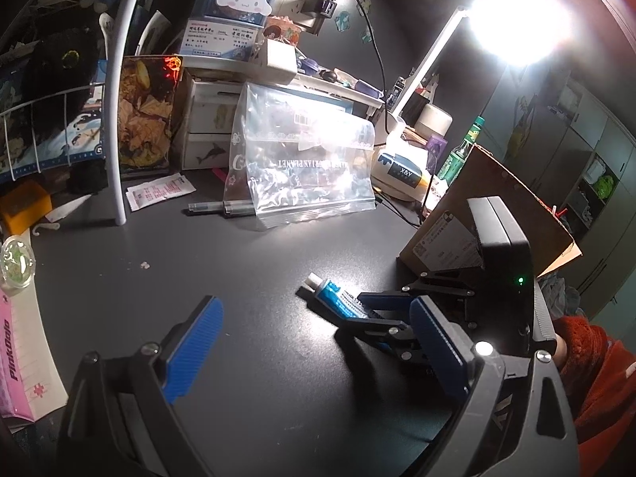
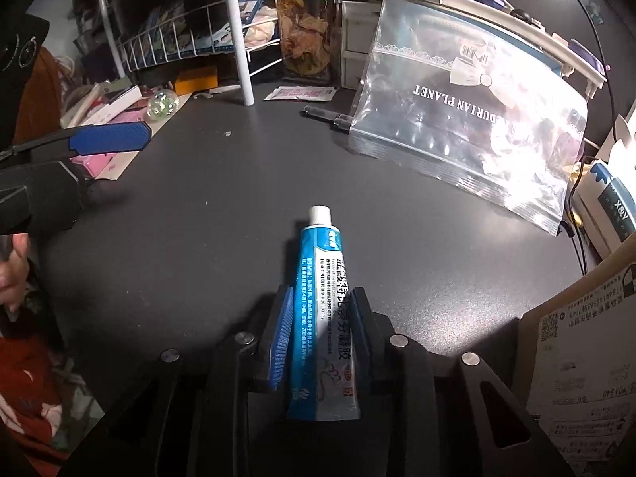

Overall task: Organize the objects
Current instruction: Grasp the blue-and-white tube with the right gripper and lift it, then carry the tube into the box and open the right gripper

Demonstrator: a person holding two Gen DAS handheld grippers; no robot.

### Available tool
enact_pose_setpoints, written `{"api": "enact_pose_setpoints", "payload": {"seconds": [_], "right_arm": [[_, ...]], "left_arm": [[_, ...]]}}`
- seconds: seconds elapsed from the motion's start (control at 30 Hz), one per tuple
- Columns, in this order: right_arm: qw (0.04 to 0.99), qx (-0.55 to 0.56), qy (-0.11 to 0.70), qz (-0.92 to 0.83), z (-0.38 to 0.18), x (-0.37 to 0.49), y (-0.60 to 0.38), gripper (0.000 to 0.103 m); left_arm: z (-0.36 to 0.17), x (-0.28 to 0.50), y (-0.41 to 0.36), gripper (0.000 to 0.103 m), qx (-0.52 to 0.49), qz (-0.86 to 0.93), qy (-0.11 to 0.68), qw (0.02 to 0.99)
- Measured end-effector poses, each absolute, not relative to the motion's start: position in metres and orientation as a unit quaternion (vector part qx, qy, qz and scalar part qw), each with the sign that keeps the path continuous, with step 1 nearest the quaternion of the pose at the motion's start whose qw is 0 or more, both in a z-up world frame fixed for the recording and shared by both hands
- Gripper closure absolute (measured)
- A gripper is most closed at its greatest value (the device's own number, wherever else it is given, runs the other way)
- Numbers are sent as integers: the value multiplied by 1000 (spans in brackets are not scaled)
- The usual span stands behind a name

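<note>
Blue-and-white ointment tube [image 2: 324, 314] lies on the dark bench [image 2: 198, 238], white cap pointing away from the right tool [image 2: 322, 318]. Right tool's blue pads are clamped on the tube's lower half, one each side; the crimped end sits back betw. the fingers. In the left wrist view the same tube [image 1: 338, 296] shows w/ cap toward the bench centre and the right tool [image 1: 371, 310] gripping its far end.

Left tool [image 1: 314, 342] hovers over bare bench just beside the tube, jaws wide apart, nothing betw. them; its blue pad [image 2: 109, 139] also shows at the left edge of the right wrist view. A hand [image 2: 14, 274] holds that tool's handle; red sleeve [image 1: 596, 377] behind the right tool.

Beyond the tube, a clear zip bag [image 2: 469, 135] w/ "DURIAN PLANET" print stands leaning near the bench's back. Two dark pens [image 2: 330, 117] lie just beside its left corner, one partly under it. A cardboard box [image 1: 497, 214] w/ shipping label sits close on the right. White pole [image 2: 238, 31] of a wire rack [image 2: 167, 43] stands at back left, a small paper packet [image 2: 300, 93] near its foot. Lit desk lamp [image 1: 512, 20] glares at upper right; green bottle [image 1: 463, 151] behind the box.
</note>
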State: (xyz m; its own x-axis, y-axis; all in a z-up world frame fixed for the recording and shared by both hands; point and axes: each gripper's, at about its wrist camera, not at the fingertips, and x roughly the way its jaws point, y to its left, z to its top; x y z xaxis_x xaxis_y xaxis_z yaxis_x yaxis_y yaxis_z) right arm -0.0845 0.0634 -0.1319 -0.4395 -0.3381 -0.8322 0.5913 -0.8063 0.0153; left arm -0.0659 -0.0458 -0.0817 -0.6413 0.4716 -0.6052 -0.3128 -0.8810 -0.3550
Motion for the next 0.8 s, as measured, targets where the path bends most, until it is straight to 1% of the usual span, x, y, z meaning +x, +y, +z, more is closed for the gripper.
{"api": "enact_pose_setpoints", "payload": {"seconds": [0.13,0.3,0.37,0.5,0.57,0.63,0.73,0.77,0.8], "right_arm": [[291,440,135,-839,-127,-79,65,79],[322,409,127,-844,-97,-61,65,79],[334,395,126,-846,-83,-52,65,79],[353,359,129,-854,-50,-32,69,79],[358,338,131,-861,-33,-24,73,79],[358,318,132,-868,-16,-16,80,79],[355,295,129,-877,5,-9,91,79],[354,290,128,-880,11,-9,96,79],[352,284,128,-883,17,-8,100,79]], "left_arm": [[-83,-69,-42,9,-369,896,-110,223],[-72,-73,-38,11,-362,894,-116,237],[-63,-73,-34,22,-359,893,-115,246],[-38,-70,-23,34,-343,890,-116,278],[-24,-69,-16,45,-334,889,-115,291],[-9,-68,-9,51,-324,890,-111,302],[14,-67,6,53,-307,895,-91,311],[21,-68,11,57,-302,896,-86,315],[27,-69,16,59,-299,895,-82,320]]}}
